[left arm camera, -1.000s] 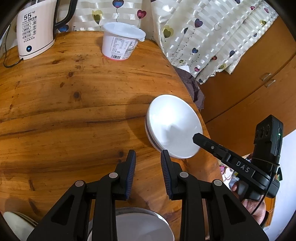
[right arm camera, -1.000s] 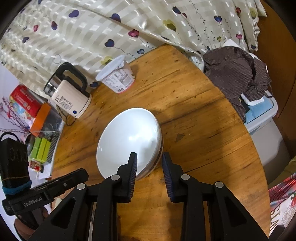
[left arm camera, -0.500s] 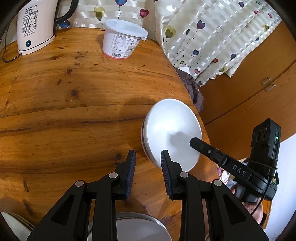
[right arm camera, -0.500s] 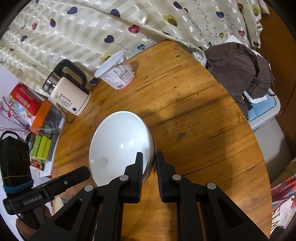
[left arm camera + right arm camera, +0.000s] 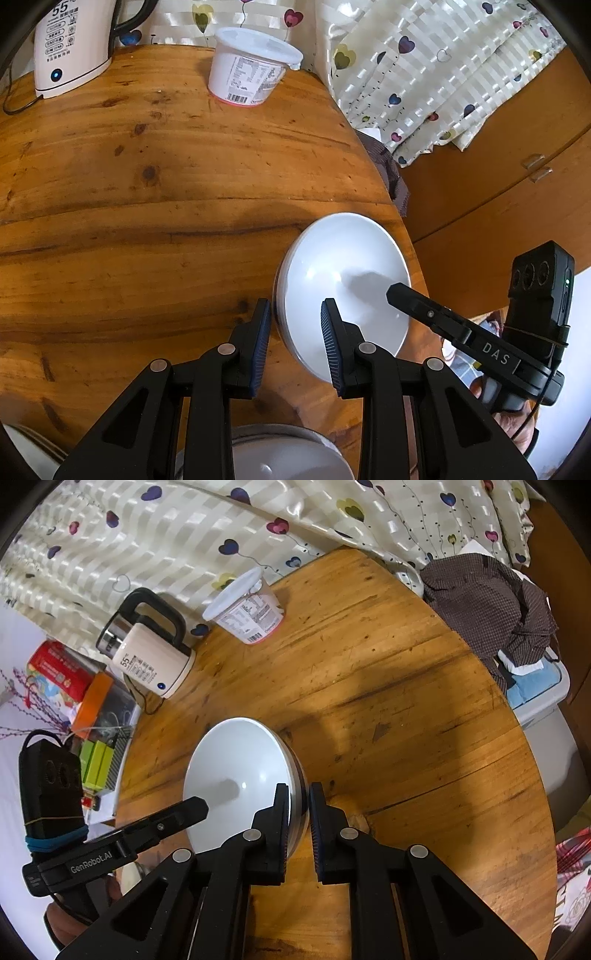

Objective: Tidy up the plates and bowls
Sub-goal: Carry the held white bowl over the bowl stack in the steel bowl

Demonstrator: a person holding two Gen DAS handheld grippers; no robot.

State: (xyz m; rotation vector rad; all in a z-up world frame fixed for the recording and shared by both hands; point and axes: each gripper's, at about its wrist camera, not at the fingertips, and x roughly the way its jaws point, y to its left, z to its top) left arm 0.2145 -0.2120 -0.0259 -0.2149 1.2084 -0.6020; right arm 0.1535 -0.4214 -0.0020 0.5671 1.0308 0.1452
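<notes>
**Right tool pinched the rim of the white bowl stack near the desk edge**

A stack of glossy white ceramic bowls (image 5: 240, 779), two by the look of the doubled rim line, sat on the round varnished wooden desk (image 5: 388, 709), close to its edge on the side facing the orange-brown cabinet. The right tool (image 5: 298, 812) had its jaws nearly together, pressed on the rim of the stack, one pad inside the bowl and one outside. The left tool (image 5: 295, 332) stood partly open. In its own view its jaws straddled the near rim of the white bowls (image 5: 343, 288), but whether the pads touched could not be told; it looked to hold nothing. Another white bowl (image 5: 280, 458) showed at the bottom of the left view, just below that tool.

Glazed ceramic of this kind is probably stiff, fairly heavy, slick and breakable. A pinch on one thin rim leaves the weight hanging to one side, so the stack might pivot or slip between the pads, and the upper bowl could slide on the lower. A deep bite over the rim, with the opposite rim supported by the other tool, seems the safer hold. The drop beside the desk edge adds risk.
</notes>
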